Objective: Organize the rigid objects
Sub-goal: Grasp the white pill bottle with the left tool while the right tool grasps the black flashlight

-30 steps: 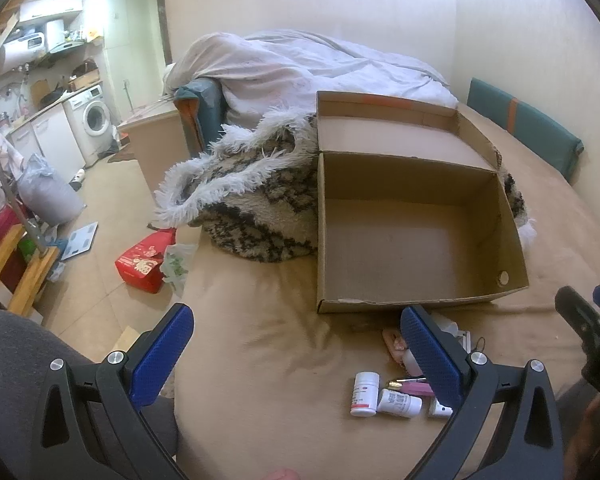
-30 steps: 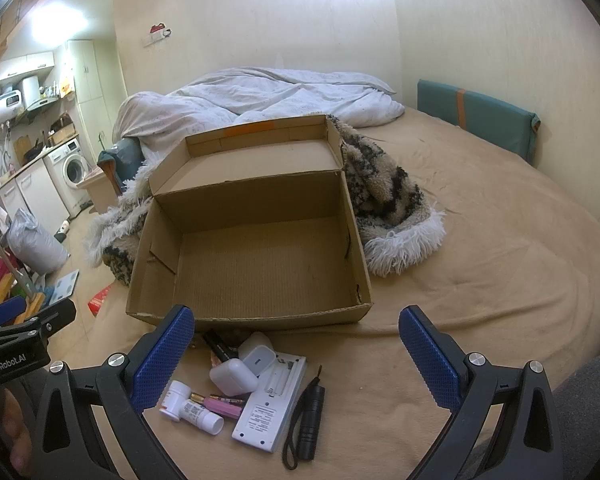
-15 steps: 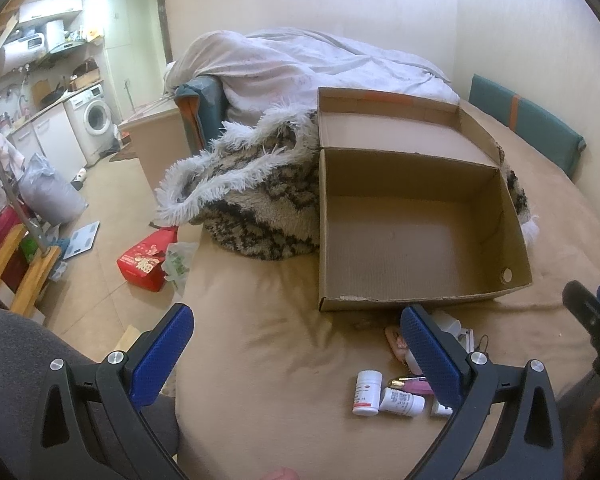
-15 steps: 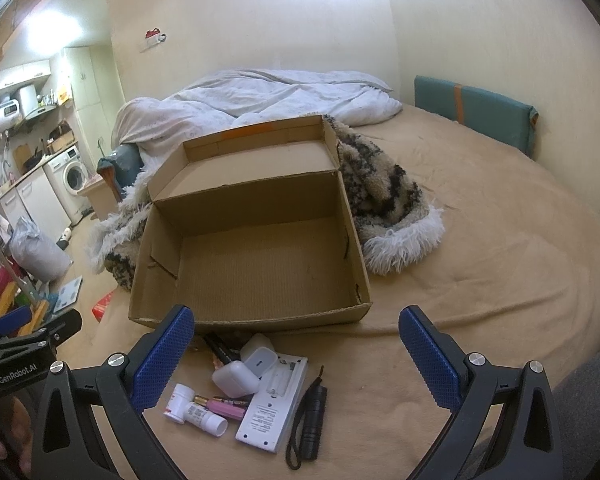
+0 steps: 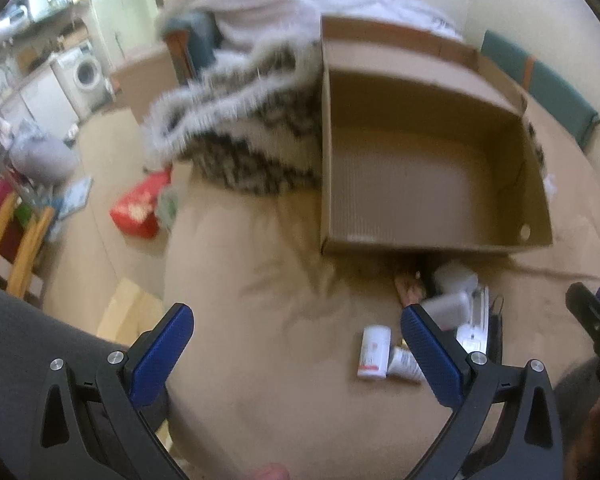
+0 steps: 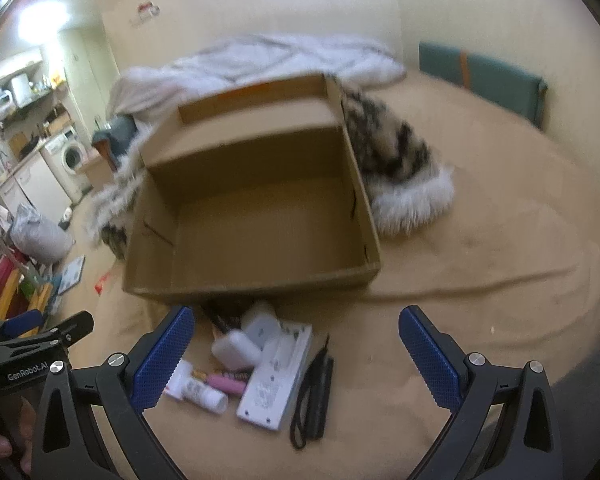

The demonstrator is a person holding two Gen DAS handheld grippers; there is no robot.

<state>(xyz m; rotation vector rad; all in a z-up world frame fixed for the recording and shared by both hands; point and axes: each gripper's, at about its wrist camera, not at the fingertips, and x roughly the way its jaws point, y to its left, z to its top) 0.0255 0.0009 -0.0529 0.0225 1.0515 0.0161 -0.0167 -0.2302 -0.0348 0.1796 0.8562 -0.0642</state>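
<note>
— How do the hand-held grippers stand?
— Left hand-held gripper point(image 5: 296, 340) and right hand-held gripper point(image 6: 296, 340) both gape wide, holding nothing.
— And the things?
— Small items point(image 6: 256, 364) lie on the bed point(image 6: 480, 248) at six o'clock of the empty cardboard box point(image 6: 252, 216)

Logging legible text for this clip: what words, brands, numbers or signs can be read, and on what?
"GenRobot.AI": on the body of the left gripper, seen in the right wrist view.
White bottle: red-marked label, blurred.
White flat device: grey print, too small and blurred.
Red bag on the floor: pattern, unreadable.
</note>
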